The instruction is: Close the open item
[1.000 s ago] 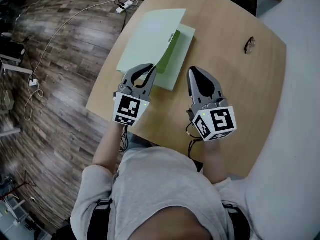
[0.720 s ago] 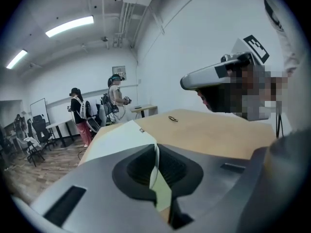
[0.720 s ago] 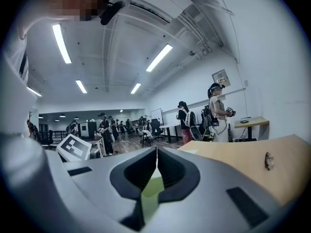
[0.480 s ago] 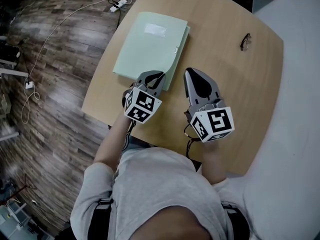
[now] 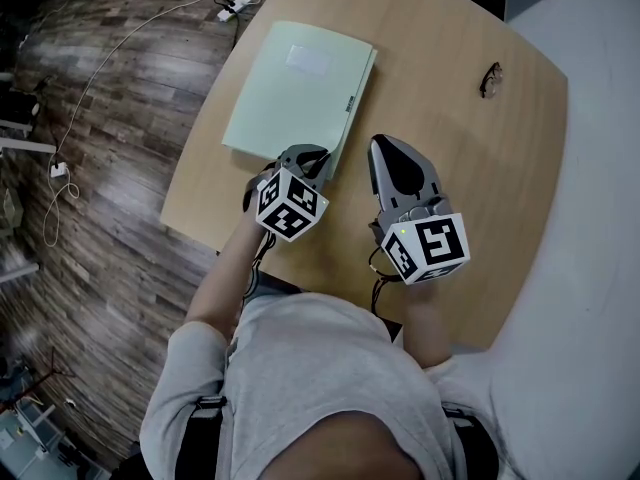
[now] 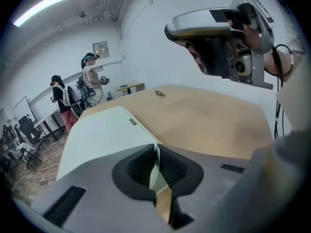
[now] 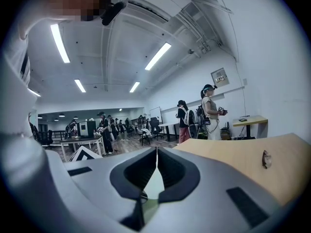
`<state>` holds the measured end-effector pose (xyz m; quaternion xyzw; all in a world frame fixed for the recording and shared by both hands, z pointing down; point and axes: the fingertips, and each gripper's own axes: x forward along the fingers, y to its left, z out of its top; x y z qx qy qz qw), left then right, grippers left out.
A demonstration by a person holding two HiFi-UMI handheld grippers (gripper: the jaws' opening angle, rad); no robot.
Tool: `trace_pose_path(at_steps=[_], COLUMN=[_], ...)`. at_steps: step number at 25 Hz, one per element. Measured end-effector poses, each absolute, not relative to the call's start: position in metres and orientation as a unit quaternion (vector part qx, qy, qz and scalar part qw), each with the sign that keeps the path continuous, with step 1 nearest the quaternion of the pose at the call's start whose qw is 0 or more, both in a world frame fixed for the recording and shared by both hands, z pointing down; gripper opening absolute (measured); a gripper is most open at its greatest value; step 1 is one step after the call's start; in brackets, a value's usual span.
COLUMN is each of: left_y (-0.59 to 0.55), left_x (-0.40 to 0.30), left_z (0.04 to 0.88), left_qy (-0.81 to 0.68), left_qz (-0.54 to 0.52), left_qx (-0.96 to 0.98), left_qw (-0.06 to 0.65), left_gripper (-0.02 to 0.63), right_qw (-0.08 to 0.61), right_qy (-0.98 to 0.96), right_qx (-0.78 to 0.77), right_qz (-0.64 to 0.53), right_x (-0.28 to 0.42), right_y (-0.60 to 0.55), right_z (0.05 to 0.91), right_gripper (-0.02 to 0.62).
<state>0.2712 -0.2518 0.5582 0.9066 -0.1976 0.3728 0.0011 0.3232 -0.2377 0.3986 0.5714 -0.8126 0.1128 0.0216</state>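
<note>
nearest, at the bottom of the head view, the person's pale-grey-clad torso (image 5: 320,378) leans over the near edge of a light wooden table (image 5: 450,118), both forearms reaching forward. the right gripper (image 5: 392,153) is held above bare tabletop, its marker cube (image 5: 428,248) toward the person; in the right gripper view its jaws stand pressed together tip to tip, with nothing held between them. just beside it, to the left, the left gripper (image 5: 308,158) sits tilted, its own marker cube (image 5: 290,206) turned up, at the near right corner of a pale green folder (image 5: 295,88). in the left gripper view its jaws are nipped on a thin pale edge of that folder, which runs upright between the ribbed pads (image 6: 171,168).

beyond the grippers the folder lies flat and closed on the left part of the table, its cover down, its long side running away from the person, with a small white label (image 5: 308,59) near the far end. well apart from it, toward the table's far right, lies a pair of eyeglasses (image 5: 490,80).

farther off, dark wood-look flooring (image 5: 110,118) shows left of the table, with a white power strip (image 5: 228,12) and trailing cables. in the left gripper view, people (image 6: 90,79) stand in the room behind.
</note>
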Motion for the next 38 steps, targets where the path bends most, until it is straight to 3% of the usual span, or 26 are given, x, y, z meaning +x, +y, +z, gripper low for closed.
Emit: trace_pose_path(at_steps=[11, 19, 22, 27, 38], left_y=[-0.249, -0.241, -0.233, -0.238, -0.246], left_x=[0.273, 0.275, 0.276, 0.275, 0.268], left_z=[0.572, 0.571, 0.574, 0.575, 0.566], left_qy=[-0.162, -0.145, -0.126, -0.146, -0.184], left_qz=[0.430, 0.384, 0.374, 0.348, 0.315], left_qx=[0.888, 0.911, 0.919, 0.923, 0.925], left_qw=[0.001, -0.025, 0.007, 0.074, 0.109], left_gripper=[0.025, 0.110, 0.153, 0.161, 0.161], right_qw=[0.022, 0.023, 0.024, 0.024, 0.022], right_qy=[-0.813, -0.813, -0.812, -0.814, -0.812], right_qx=[0.572, 0.573, 0.574, 0.572, 0.575], right_qz=[0.111, 0.104, 0.105, 0.101, 0.095], right_x=[0.323, 0.327, 0.327, 0.325, 0.325], right_y=[-0.239, -0.234, -0.232, -0.230, -0.225], right_z=[0.395, 0.394, 0.394, 0.392, 0.387], right_gripper=[0.015, 0.015, 0.015, 0.015, 0.015])
